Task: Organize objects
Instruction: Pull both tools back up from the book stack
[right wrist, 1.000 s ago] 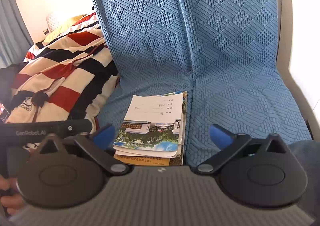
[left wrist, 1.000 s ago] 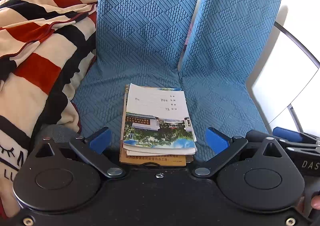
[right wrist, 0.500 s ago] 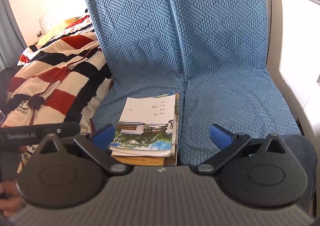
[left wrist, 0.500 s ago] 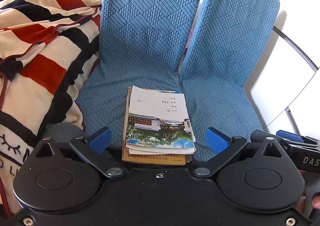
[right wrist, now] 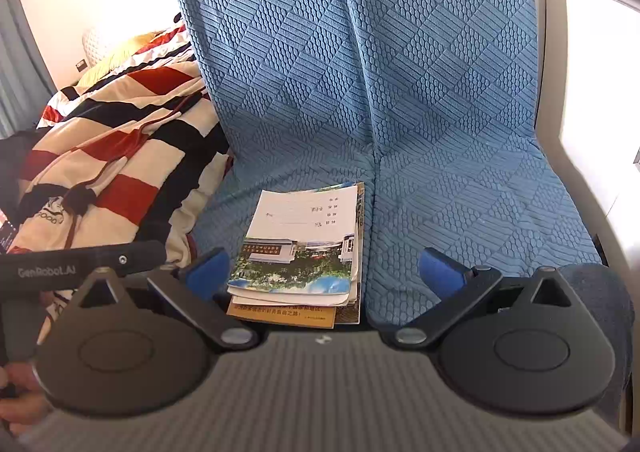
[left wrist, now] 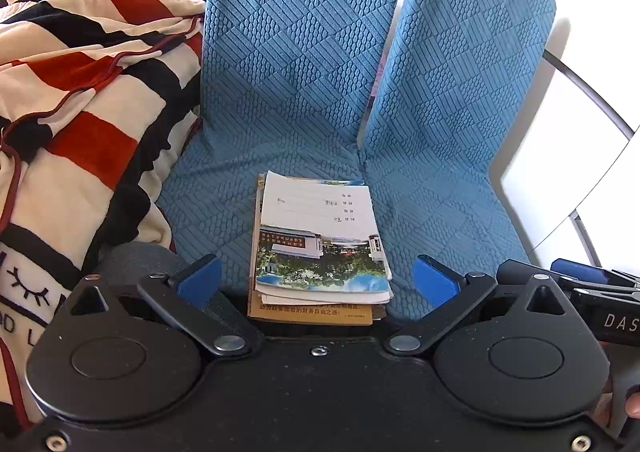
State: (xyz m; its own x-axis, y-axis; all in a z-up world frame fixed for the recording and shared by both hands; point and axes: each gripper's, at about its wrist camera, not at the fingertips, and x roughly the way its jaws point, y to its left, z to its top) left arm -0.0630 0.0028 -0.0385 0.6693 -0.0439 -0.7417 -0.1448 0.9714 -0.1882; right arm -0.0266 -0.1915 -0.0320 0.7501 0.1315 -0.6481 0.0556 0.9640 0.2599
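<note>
Both the left gripper (left wrist: 316, 278) and right gripper (right wrist: 324, 272) hang wide open, empty, over the book stack (left wrist: 318, 248) on the blue seat (left wrist: 432, 204).

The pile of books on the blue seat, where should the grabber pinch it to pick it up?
Pinch the near short edge of the pile of books, coming in low from the front. It lies flat on the blue seat, and that edge pokes toward the open left gripper, so one finger can probably slip underneath.

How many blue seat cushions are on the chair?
2. The left cushion lies beside the striped blanket and carries the book stack; the right cushion is next to it, bare.
</note>
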